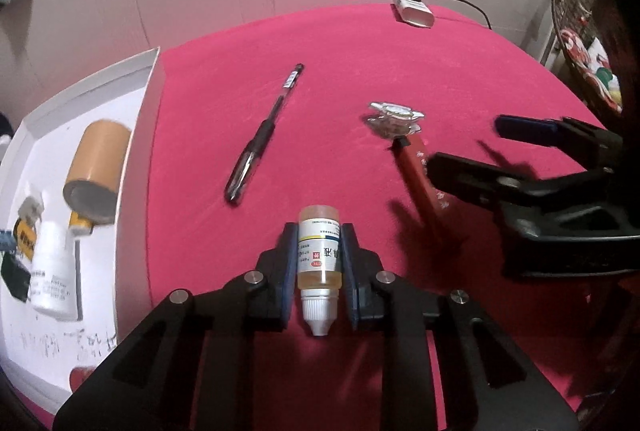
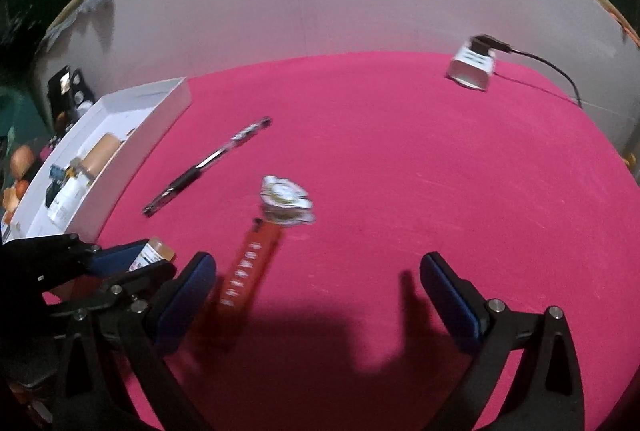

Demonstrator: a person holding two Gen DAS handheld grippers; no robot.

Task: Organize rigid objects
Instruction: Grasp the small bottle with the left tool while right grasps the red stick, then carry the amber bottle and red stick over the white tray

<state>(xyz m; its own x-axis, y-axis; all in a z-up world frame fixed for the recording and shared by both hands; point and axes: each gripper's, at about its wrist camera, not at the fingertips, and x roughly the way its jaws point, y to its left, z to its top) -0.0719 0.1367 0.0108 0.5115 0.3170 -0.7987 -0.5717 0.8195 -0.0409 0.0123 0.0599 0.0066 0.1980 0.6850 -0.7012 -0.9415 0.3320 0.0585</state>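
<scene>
My left gripper point(image 1: 319, 236) is shut on a small dropper bottle point(image 1: 319, 263) of amber liquid, white nozzle pointing back at the camera, just above the pink cloth point(image 1: 360, 51). The same bottle point(image 2: 154, 253) shows at the lower left of the right wrist view. My right gripper point(image 2: 316, 263) stands open over the cloth. A red lighter point(image 2: 250, 265) lies just inside its left finger, not gripped. Beyond the lighter point(image 1: 420, 175) rests a shiny silver-wrapped item point(image 1: 394, 117). A black pen point(image 1: 264, 133) lies to the left of it.
An open white box point(image 1: 154, 91) stands at the left edge, holding a tan tape roll point(image 1: 98, 171), a white bottle point(image 1: 52, 283) and small items. A white charger point(image 1: 414, 9) with a black cable sits at the far back right. A pale wall closes the back.
</scene>
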